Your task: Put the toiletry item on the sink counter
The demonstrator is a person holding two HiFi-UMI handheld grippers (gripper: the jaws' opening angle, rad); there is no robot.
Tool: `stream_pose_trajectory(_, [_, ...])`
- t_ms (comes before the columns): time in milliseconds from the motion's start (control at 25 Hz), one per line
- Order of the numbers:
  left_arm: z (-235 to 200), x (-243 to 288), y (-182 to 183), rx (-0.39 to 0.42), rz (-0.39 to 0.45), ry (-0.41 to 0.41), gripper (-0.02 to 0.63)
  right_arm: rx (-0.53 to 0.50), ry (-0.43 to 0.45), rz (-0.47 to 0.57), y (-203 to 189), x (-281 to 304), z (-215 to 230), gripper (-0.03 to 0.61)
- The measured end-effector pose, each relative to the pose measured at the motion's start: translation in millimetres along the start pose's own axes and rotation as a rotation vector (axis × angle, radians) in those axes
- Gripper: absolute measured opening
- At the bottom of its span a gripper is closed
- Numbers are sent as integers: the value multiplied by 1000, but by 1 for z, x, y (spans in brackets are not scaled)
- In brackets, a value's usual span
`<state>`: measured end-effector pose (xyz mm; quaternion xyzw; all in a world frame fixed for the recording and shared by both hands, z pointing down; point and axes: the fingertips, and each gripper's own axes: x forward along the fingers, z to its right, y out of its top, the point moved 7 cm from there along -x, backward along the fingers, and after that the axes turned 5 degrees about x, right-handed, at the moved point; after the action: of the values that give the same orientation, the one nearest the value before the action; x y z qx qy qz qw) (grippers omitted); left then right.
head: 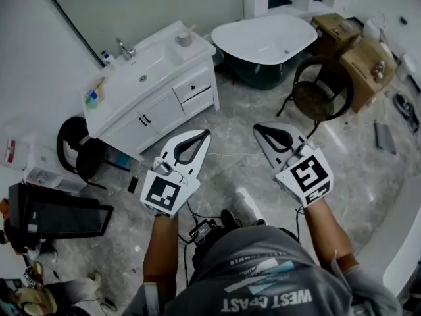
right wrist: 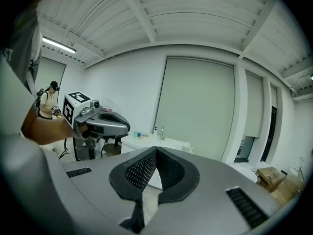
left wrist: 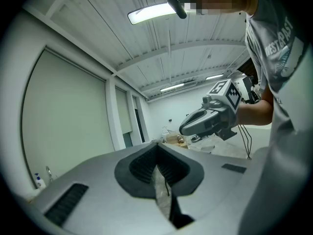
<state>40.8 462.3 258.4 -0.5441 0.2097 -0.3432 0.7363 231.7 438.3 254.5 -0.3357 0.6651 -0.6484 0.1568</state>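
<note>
The white sink counter [head: 112, 107] stands on its cabinet at the upper left of the head view, some way ahead of both grippers. On it are a faucet [head: 125, 48], a small cup [head: 185, 39], a small bottle [head: 105, 58] and a blue-green item [head: 93, 97]. My left gripper [head: 206, 134] and right gripper [head: 257, 128] hang side by side over the marble floor, both shut with nothing between the jaws. In the left gripper view its jaws [left wrist: 157, 145] meet at the tip. In the right gripper view the right gripper [right wrist: 156, 150] points toward the counter [right wrist: 146, 142].
A white bathtub [head: 266, 38] sits at the back, with a round dark chair [head: 320, 97] and cardboard boxes [head: 365, 61] to the right. A black round stool [head: 79, 153] and dark cases [head: 56, 212] stand left of the cabinet. Another person [right wrist: 48, 101] stands far off.
</note>
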Motion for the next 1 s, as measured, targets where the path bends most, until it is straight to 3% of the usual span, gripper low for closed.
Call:
stream_pose_trajectory(640, [-59,8,-26,-13,26,-39,2,40,-75,1,7,54,15,29])
stream_pose_trajectory(1000, [-88,51,-38,-11,2,-26,2,44,-55,9,4,91,66,29])
